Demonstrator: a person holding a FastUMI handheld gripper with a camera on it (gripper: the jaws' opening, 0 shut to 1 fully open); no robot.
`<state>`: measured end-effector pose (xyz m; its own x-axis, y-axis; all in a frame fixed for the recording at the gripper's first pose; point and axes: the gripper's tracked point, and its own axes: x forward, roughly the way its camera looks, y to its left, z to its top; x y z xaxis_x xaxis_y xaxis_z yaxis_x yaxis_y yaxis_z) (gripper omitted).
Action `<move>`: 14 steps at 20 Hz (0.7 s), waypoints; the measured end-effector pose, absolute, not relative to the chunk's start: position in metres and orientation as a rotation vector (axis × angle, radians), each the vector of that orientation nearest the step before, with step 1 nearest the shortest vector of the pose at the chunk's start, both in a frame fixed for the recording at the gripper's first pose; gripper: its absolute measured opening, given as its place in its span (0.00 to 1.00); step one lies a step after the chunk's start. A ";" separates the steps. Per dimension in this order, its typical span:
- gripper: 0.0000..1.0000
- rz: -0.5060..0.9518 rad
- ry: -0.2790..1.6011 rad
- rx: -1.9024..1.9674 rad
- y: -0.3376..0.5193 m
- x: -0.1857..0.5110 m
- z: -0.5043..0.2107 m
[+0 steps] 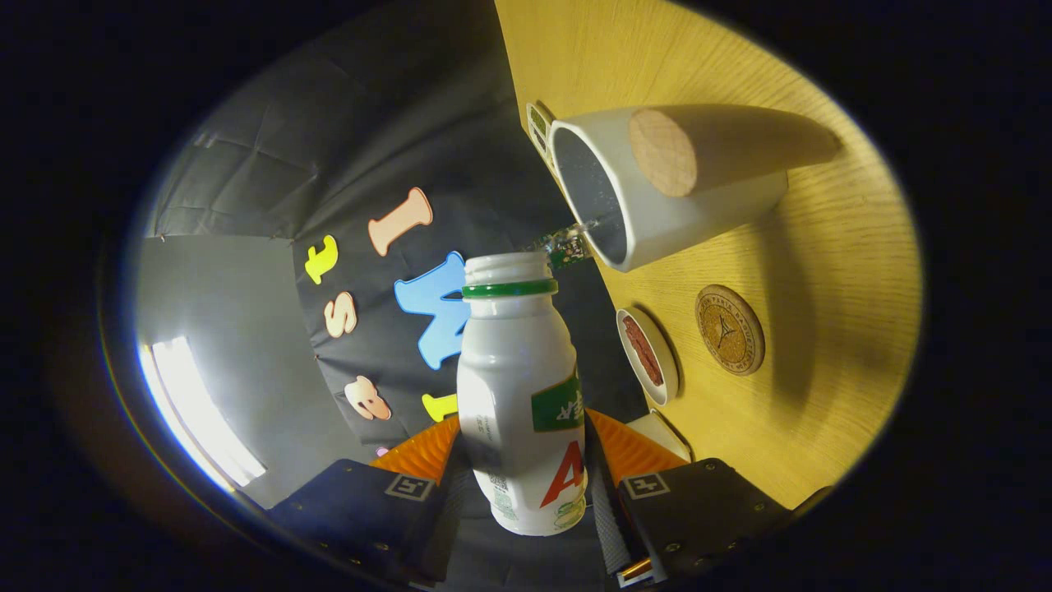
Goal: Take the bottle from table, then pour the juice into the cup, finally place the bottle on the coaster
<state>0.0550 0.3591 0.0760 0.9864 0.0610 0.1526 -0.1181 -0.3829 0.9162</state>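
Gripper view: gripper [526, 460] clamped on 1 bottle [520, 395], w/ 1 cup [657, 205] and 1 coaster [729, 329] beyond.

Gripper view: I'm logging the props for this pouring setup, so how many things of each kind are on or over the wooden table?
Bottles: 1, the white bottle held between the fingers, its open mouth towards the cup
Cups: 1, the white cup with a wooden handle
Coasters: 1, the round cork coaster
Small dishes: 1, the white dish beside the coaster
Total: 4

Uncapped white bottle [521, 395] tilted toward cup [649, 193].
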 end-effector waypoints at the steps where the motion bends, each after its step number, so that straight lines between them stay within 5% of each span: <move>1: 0.68 0.189 -0.045 1.964 0.359 0.054 0.077; 14: 0.68 0.153 -0.075 2.065 0.345 0.052 0.077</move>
